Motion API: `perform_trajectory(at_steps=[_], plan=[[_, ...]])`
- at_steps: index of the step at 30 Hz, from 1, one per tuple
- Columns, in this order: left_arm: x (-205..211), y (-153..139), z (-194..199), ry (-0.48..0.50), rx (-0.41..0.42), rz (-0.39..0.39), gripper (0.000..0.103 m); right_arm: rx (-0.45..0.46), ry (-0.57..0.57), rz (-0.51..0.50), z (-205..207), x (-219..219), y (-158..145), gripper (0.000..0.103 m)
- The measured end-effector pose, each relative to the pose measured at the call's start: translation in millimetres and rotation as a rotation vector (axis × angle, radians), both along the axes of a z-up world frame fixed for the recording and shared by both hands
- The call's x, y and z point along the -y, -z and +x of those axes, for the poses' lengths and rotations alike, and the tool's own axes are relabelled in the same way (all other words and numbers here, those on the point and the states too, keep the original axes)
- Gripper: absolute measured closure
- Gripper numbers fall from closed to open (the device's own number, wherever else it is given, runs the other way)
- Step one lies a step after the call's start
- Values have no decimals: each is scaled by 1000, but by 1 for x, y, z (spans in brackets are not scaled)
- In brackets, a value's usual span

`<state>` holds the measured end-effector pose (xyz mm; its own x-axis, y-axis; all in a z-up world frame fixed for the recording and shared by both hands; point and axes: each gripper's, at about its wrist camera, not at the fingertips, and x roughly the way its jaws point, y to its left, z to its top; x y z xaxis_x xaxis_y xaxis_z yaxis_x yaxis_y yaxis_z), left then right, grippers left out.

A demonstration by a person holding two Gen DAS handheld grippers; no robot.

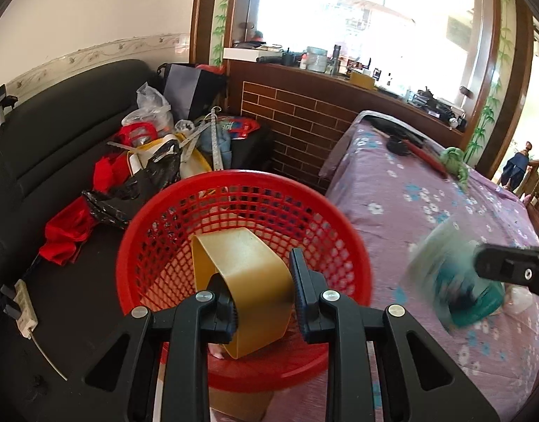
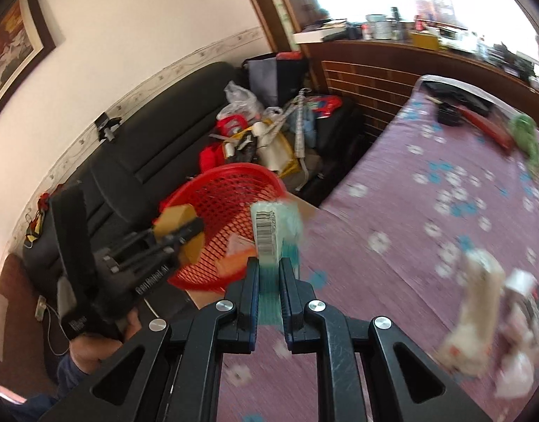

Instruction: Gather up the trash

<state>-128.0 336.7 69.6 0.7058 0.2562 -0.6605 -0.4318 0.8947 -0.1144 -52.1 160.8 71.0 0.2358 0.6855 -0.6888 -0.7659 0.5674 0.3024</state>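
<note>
A red mesh basket (image 1: 234,177) stands beside the purple bed, with some paper scraps lying in it (image 2: 239,246). My left gripper (image 1: 260,274) is shut on a wide gold band (image 1: 241,256) bent into a loop, held over the basket's near side. A hand (image 2: 93,344) carries that left gripper (image 2: 185,232). My right gripper (image 2: 269,267) is shut on a teal and white wrapper (image 2: 273,225) with a barcode, just right of the basket (image 2: 213,184) and above the bed edge. Seen from the left wrist, the same wrapper (image 1: 452,274) and right gripper (image 1: 494,270) are blurred.
A purple flowered bedspread (image 1: 427,193) fills the right side, with crumpled white wrappers (image 2: 480,299) on it and a green cloth (image 1: 455,161) farther back. The black sofa (image 1: 58,133) on the left holds bags and red cloth (image 1: 146,147). A power strip (image 1: 21,302) lies on it.
</note>
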Motion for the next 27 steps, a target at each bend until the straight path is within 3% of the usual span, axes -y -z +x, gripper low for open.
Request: perform_trajectory(at_steps=[6,10,11,15,16,17,18,23,27], plan=[[-21,6,4,-31,-1,-9,79,-10,-15,-1,7,-51,3,91],[-28,8,0,-35,14,-12,79,6,-23,-30,7,-51,5,89],[-28,8,0,-34,15,-11,79,1,-22,-50,6,-45,8,81],[-29,13,3,-23,14,-22,79,-2,-1,-87,0,-7,19,67],[-29,13,5,-20,14,-25,79,-8,8,-87,-1,5,21,55],[-29,13,5,-23,15,-27,75,-9,22,-85,0,15,22,42],[-29,14,5,-25,14,-32,64,-7,40,-82,-1,28,24,39],[-15,7,0,17,34,-43,55,-36,111,-94,-4,72,34,39],[7,-3,-5,81,57,-67,34,-6,196,-51,-2,101,26,39]])
